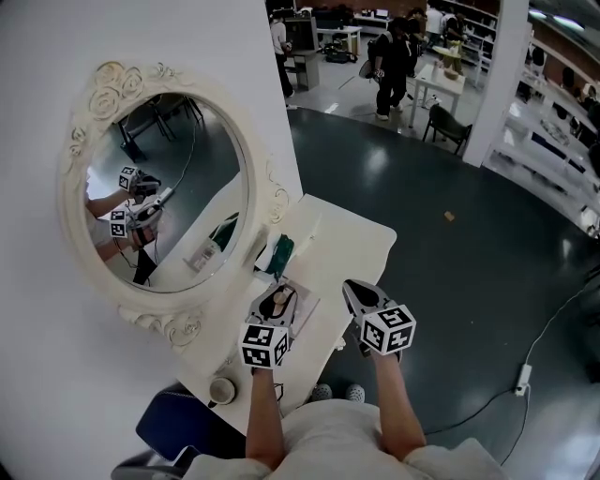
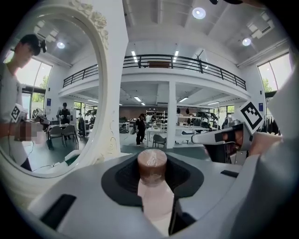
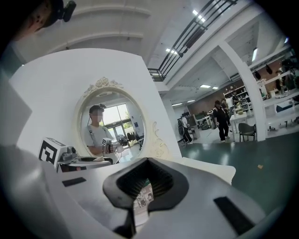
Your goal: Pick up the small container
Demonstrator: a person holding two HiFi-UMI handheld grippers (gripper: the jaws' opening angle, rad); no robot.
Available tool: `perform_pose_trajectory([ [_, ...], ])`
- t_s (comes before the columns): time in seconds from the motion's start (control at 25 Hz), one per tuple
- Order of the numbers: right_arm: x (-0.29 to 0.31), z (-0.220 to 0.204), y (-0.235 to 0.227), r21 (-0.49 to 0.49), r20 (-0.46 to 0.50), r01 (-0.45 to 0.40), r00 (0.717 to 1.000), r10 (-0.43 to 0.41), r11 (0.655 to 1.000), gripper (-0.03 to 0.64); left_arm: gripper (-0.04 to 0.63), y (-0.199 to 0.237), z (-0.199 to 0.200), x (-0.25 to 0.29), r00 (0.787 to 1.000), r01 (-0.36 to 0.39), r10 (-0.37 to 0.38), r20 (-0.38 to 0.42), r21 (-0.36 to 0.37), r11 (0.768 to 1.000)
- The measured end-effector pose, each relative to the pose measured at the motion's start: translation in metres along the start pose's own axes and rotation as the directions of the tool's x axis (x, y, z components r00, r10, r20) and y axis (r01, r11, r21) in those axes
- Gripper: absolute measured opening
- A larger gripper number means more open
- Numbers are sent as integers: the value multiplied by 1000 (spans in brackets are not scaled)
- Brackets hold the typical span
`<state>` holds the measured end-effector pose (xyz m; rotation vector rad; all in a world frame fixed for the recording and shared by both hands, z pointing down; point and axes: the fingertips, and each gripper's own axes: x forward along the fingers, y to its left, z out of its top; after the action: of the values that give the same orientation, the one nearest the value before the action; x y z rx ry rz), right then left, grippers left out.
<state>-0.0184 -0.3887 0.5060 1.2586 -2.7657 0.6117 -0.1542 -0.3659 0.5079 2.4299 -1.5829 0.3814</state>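
A white wall [image 1: 56, 37] rises along the bench's [image 1: 349, 234] left edge and bears an ornate oval mirror [image 1: 187, 169]. Past the far edge, a glossy dark green floor [image 1: 422, 267] runs to a white table [image 1: 439, 80] and a dark chair [image 1: 448, 127]. A white pillar [image 1: 497, 84] stands beside them. Ceiling lights [image 2: 198, 12] glow above a railed mezzanine [image 2: 177, 60].

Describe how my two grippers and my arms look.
The left gripper and right gripper are pale grey moulded shells with black ribbed recesses around the jaws. Each carries a white cube printed with black square markers. No cables show. The arms are bare below a white short-sleeved shirt.
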Motion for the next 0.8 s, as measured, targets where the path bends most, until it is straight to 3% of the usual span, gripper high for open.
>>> perform_pose_trajectory([
  [0.8,7,-14,8,-11,-45,1,999,-2,1000,15,138,6,-13,-9,1000,-7,7,5,-10,1000],
])
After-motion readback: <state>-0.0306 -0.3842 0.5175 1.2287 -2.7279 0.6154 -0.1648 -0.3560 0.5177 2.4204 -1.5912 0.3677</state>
